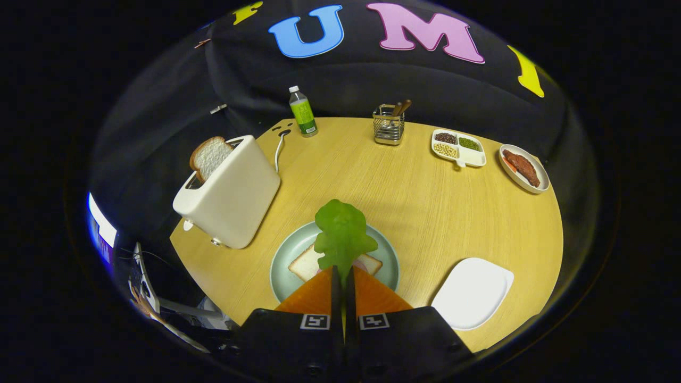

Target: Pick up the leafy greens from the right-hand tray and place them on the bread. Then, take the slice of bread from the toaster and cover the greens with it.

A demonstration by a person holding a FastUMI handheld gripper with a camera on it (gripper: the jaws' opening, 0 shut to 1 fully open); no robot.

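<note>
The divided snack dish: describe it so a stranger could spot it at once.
Start at the round wooden table and look to its far side, beyond the gripper, whose fingers are shut on the leafy greens. The divided snack dish sits between the wire utensil holder and the oval plate of meat. Its white compartments hold dark, green and pale beans.

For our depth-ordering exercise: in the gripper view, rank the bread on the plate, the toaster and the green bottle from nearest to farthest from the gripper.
The gripper, jaws shut on the leafy greens.
1. Bread on the plate: just beyond the fingertips, under the greens.
2. Toaster: farther off, left of the plate.
3. Green bottle: farthest, at the table's far edge.
</note>
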